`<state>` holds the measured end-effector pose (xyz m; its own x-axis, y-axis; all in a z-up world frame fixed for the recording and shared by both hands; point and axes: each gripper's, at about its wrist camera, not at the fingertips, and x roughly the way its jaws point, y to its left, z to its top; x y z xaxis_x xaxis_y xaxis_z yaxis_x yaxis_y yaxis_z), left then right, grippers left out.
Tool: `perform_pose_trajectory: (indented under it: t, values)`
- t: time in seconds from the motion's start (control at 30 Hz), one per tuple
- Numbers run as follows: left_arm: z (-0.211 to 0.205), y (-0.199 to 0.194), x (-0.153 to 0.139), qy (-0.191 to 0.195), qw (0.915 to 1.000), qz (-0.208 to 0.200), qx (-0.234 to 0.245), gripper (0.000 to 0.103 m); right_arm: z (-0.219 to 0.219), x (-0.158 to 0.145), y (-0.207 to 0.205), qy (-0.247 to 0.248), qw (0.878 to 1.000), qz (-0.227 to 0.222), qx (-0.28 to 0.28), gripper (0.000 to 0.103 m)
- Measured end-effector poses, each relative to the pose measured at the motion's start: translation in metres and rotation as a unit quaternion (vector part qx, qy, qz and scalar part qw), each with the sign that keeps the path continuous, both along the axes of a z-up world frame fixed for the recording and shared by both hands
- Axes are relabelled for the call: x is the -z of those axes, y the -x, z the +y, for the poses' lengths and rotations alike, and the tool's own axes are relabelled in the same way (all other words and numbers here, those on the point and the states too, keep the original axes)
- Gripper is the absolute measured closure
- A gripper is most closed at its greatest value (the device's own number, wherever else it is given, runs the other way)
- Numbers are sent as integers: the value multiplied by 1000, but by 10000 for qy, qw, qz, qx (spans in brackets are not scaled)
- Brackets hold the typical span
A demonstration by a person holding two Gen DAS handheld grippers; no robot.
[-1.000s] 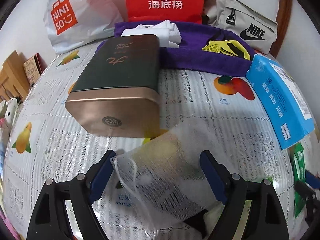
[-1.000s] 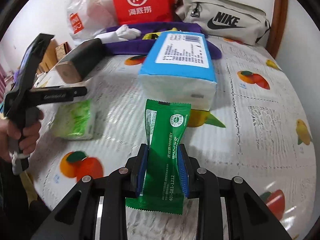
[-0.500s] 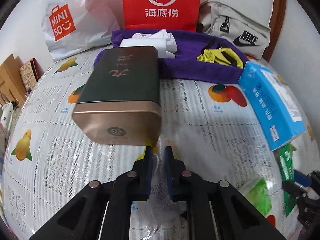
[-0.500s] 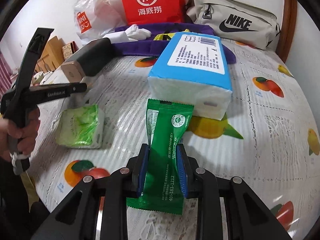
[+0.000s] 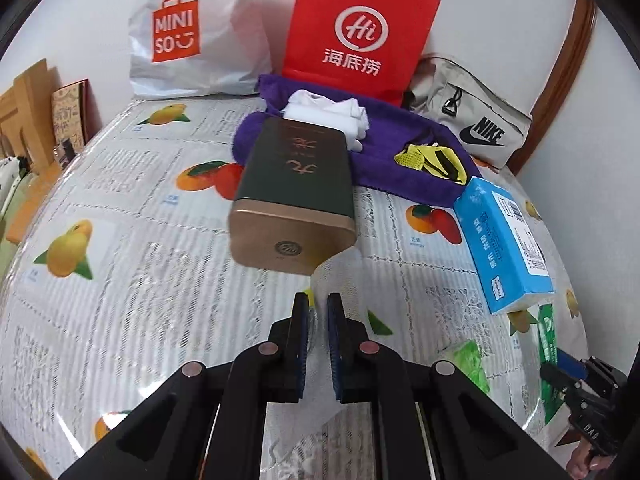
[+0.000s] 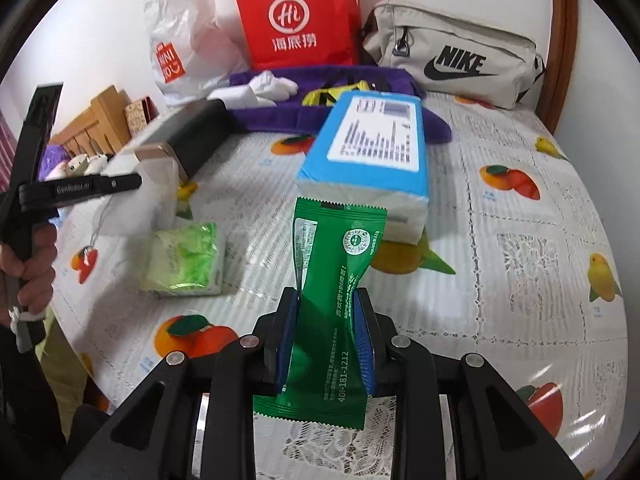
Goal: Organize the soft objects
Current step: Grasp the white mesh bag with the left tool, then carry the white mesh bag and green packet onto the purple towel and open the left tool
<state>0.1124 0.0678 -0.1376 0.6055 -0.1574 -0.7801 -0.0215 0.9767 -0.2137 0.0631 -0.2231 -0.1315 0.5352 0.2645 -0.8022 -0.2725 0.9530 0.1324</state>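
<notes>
- Left gripper (image 5: 318, 320): its fingers (image 5: 299, 344) are drawn narrow and pinch a sheer white mesh bag (image 5: 338, 276), which hangs raised off the table between the pads.
- Right gripper (image 6: 327, 332): its blue-padded fingers (image 6: 365, 344) are closed on the middle of a green sachet (image 6: 334, 312), held upright with its serrated top edge towards the blue pack.
- Just below and beside the left gripper, a small green tissue pack (image 6: 186, 260) lies flat near the table's front left edge; the mesh bag's drawstring dangles close to it.
- Ahead of the mesh bag lies a dark green tin (image 5: 294, 192) with a gold end, its far end touching the purple towel (image 5: 384, 156).
- A blue tissue pack (image 6: 376, 144) lies flat at the table's middle, just beyond the sachet, its far end at the towel.
- On the towel rest a white cloth (image 5: 332, 114) and a yellow mesh item (image 5: 432, 158).
- Along the table's far edge, against the wall, stand a white Miniso bag (image 5: 188, 36), a red paper bag (image 5: 356, 36) and a beige Nike pouch (image 6: 456, 54).
- The table (image 6: 520, 216) wears a lace cloth printed with fruit.
</notes>
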Motion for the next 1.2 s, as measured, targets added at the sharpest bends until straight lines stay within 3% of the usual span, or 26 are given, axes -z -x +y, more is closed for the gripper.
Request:
perform_pose_trajectory:
  t: [0.63, 1.2]
  values:
    - [17, 21, -47, 139, 9986, -438, -276, 93, -1, -45, 2, -129, 9992, -390, 31, 75]
    - [5, -3, -81, 82, 9978, -605, -249, 93, -8, -74, -34, -234, 9979, -581, 136, 75]
